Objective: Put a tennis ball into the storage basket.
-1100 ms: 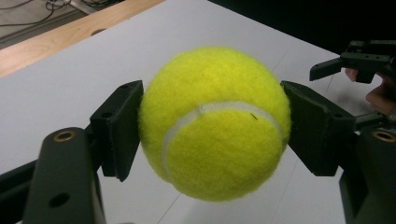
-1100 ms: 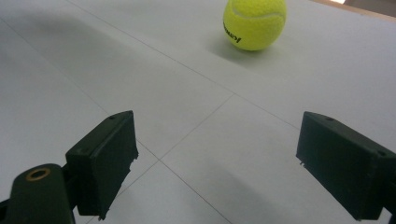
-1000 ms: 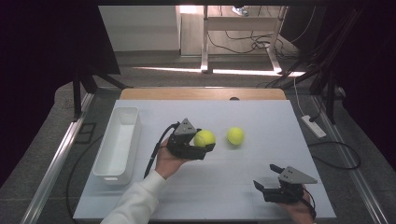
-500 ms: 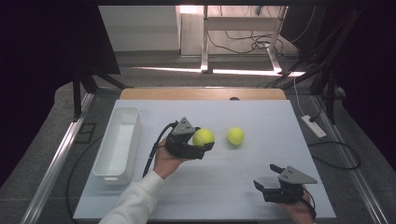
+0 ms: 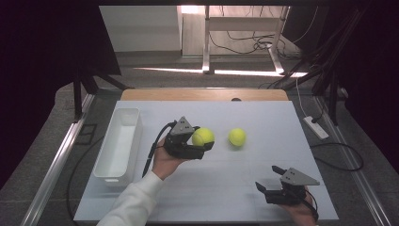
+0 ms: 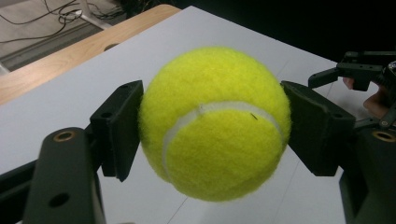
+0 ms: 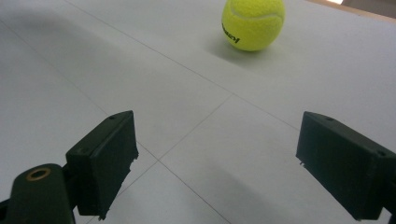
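My left gripper is shut on a yellow tennis ball and holds it a little above the middle of the white table. In the left gripper view the ball is pinched between both black jaws of that gripper. A second tennis ball rests on the table just right of the held one. My right gripper stands open near the front right corner, nothing between its jaws. From the right gripper view, the loose ball lies well ahead of it.
A long white bin stands along the table's left side. A wooden strip runs along the far edge. A power strip lies on the floor to the right. The right gripper shows far off in the left gripper view.
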`<state>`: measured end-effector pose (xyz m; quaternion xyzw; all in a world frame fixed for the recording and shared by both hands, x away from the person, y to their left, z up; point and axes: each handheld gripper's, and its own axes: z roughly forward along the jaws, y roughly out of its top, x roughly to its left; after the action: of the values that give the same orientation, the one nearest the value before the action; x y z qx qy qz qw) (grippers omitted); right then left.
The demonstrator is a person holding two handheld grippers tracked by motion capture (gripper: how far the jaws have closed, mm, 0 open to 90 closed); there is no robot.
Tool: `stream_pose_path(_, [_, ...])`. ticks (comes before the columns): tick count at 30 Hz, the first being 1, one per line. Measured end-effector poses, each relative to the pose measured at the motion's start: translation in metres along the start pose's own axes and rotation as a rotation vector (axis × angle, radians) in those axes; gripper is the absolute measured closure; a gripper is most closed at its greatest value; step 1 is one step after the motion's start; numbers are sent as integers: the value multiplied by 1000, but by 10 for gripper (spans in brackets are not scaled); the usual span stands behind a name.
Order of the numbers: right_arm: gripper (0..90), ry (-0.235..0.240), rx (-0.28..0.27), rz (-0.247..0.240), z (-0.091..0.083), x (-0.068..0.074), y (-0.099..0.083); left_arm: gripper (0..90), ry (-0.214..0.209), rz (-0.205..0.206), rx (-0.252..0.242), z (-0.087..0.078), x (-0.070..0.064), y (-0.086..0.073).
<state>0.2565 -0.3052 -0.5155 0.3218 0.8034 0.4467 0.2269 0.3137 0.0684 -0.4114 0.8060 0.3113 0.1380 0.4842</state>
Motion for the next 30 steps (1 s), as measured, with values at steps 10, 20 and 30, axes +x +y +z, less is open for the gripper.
stream_pose_path(10, [120,0,1,-2,0,0,0,267,12,-5,-18,-7,3,1])
stream_pose_path(20, [120,3,1,-2,0,0,0,267,28,1,-16,-12,6,1])
stream_pose_path(30, [120,0,1,-4,0,0,0,267,38,-1,-33,-20,9,2])
